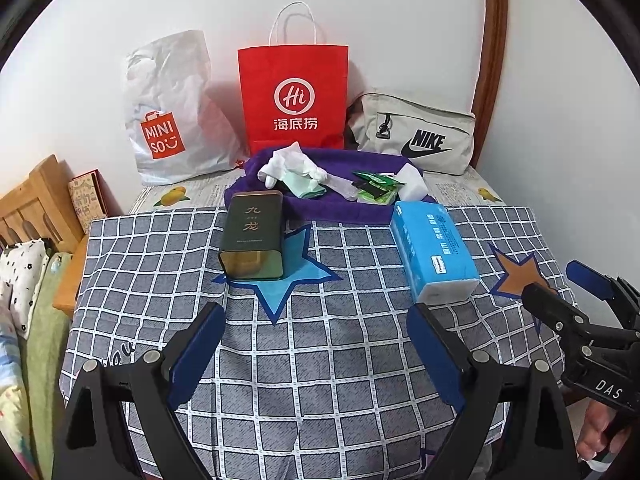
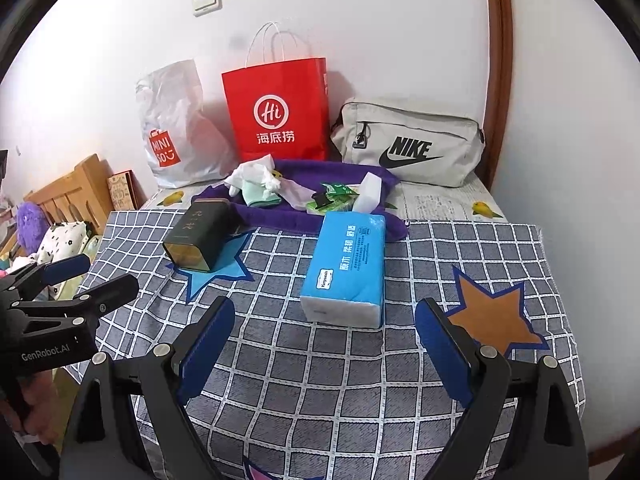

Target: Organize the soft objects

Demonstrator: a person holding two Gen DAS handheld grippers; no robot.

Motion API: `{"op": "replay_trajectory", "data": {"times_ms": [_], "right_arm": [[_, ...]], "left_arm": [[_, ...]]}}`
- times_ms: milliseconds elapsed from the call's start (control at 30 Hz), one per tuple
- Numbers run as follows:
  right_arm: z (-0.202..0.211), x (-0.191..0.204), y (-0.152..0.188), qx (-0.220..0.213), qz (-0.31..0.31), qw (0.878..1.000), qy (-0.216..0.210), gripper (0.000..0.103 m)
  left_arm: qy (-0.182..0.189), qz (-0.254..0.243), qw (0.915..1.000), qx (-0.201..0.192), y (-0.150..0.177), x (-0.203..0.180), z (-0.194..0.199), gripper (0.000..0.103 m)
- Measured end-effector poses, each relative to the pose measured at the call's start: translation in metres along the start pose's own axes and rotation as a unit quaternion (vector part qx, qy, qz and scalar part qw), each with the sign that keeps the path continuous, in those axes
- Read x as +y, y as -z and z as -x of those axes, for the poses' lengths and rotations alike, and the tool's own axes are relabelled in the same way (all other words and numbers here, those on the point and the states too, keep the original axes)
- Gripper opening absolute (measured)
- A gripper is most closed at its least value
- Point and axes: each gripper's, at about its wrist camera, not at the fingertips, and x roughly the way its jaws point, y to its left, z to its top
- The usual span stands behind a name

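You've got the dark rectangular tin (image 1: 252, 236) lying left of the blue plastic-wrapped tissue pack (image 1: 434, 252) on the grey checked cloth (image 1: 320, 360). Behind them sits the purple towel (image 1: 320, 204) carrying white gloves (image 1: 288, 164); three bags line the wall behind that.

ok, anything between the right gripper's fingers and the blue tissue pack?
Nothing. In the right wrist view only bare checked cloth lies between the open right gripper and the blue tissue pack; the left wrist view agrees.
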Motion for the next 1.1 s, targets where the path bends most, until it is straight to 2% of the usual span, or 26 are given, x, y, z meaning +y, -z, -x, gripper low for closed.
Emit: {"op": "replay_trajectory", "data": {"times_ms": [1100], "right_arm": [[0.0038, -0.0006, 0.001, -0.002, 0.007, 1.0, 0.007, 0.091]], "left_arm": [[0.002, 0.006, 1.0, -0.003, 0.0007, 0.0029, 0.0044, 0.092]]}}
